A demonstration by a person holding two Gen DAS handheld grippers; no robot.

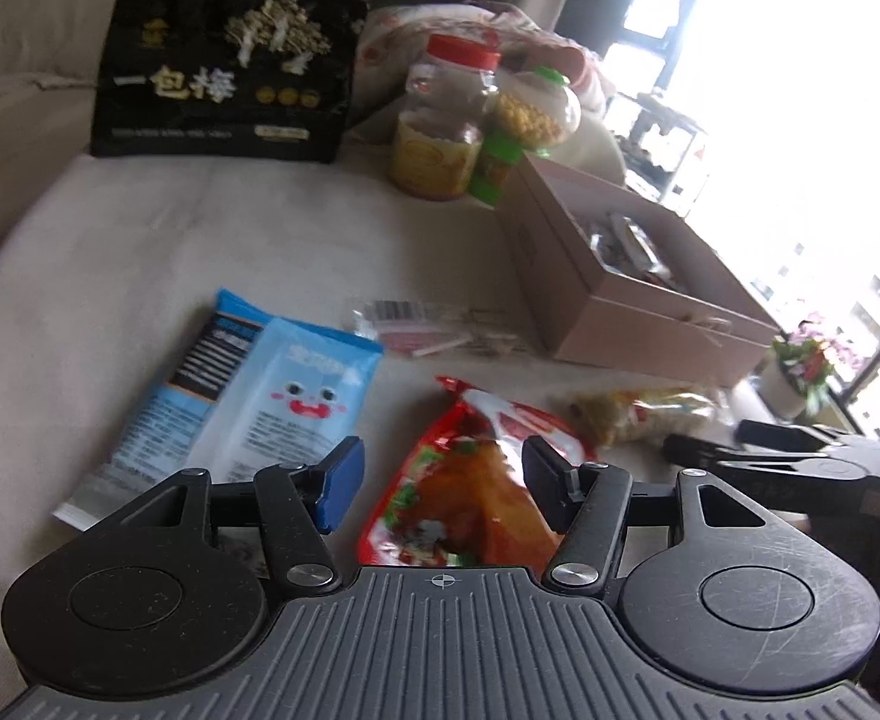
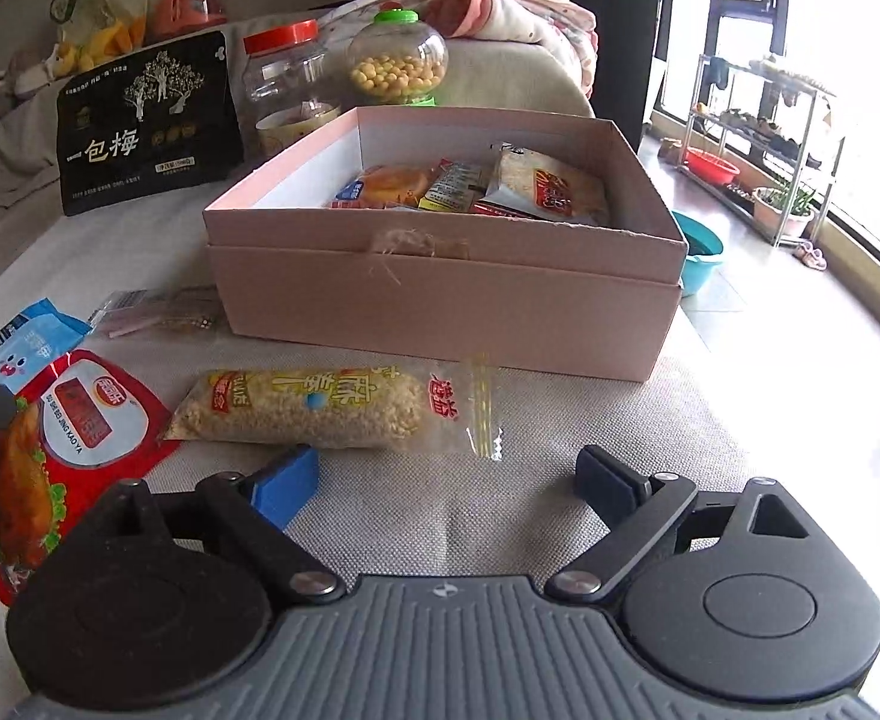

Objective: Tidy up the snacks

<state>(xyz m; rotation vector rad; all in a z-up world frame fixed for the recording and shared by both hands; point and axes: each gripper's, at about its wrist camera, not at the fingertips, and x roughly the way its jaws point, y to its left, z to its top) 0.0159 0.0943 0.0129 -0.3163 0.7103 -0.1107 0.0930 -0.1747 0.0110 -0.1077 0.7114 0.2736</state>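
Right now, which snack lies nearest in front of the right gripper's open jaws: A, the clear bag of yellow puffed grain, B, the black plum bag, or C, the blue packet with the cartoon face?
A: the clear bag of yellow puffed grain lies just ahead of the right gripper.

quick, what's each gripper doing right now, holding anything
left gripper: open, poised over the red snack pack, not gripping it.
right gripper: open wide, empty, just short of the clear cereal-bar pack.
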